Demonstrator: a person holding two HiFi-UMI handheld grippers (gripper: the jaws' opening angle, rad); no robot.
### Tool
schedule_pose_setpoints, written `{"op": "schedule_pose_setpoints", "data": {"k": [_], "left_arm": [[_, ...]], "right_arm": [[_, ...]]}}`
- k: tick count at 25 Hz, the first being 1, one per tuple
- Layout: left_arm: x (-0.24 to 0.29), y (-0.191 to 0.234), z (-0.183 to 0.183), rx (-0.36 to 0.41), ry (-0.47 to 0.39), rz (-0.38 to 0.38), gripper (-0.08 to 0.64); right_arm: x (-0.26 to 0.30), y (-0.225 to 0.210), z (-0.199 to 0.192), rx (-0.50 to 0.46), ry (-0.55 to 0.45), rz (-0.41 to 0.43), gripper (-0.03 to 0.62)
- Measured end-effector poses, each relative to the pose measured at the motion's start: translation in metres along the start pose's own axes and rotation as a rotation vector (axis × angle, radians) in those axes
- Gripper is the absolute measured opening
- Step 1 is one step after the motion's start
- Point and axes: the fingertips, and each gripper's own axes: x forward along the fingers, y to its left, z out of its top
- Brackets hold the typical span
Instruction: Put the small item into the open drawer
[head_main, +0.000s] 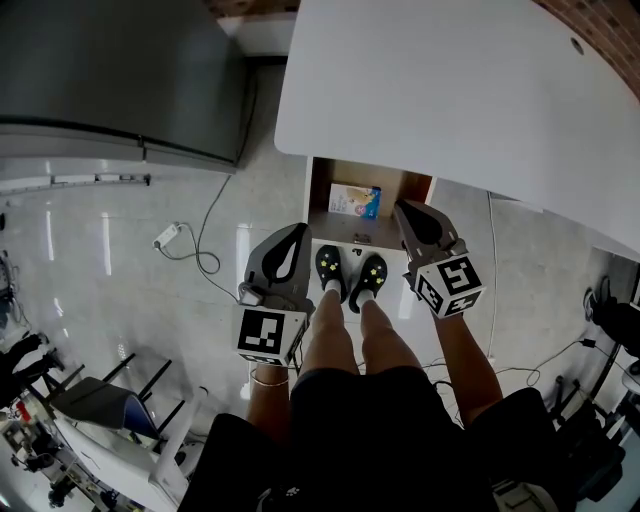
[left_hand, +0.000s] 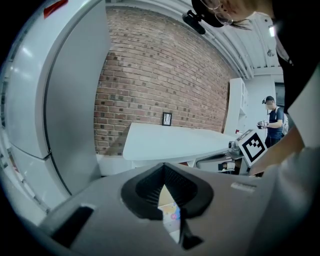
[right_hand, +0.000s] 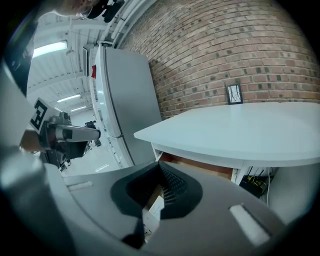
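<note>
The small packet (head_main: 355, 201) lies flat inside the open drawer (head_main: 320, 190). It is ahead of both tools and between their tips, touching neither. Left gripper (head_main: 299, 234): jaws pressed together, nothing held, tip just short of the drawer's near left corner. Right gripper (head_main: 404, 208): jaws pressed together, empty, tip at the drawer's right front edge. The white table (head_main: 450, 80) overhangs the drawer beyond the tips. The person's shoes (head_main: 330, 268) stand between the two tools.

The small item (head_main: 355, 201) lies in the open drawer (head_main: 318, 195), which juts from under the table (head_main: 450, 90).
</note>
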Motion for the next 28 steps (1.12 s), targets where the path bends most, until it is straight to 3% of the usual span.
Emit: {"op": "schedule_pose_setpoints", "data": {"k": [10,28], "left_arm": [[-0.002,-0.018,0.031,0.047,-0.014,-0.047,-0.003],[-0.015,-0.039,0.069,0.086,-0.029,-0.064,-0.003]], "right_arm": [[-0.032,0.004,0.038,0.055,-0.083,-0.028,0.012],[-0.071,0.011,0.09,0.044,-0.154,-0.026,0.012]]}}
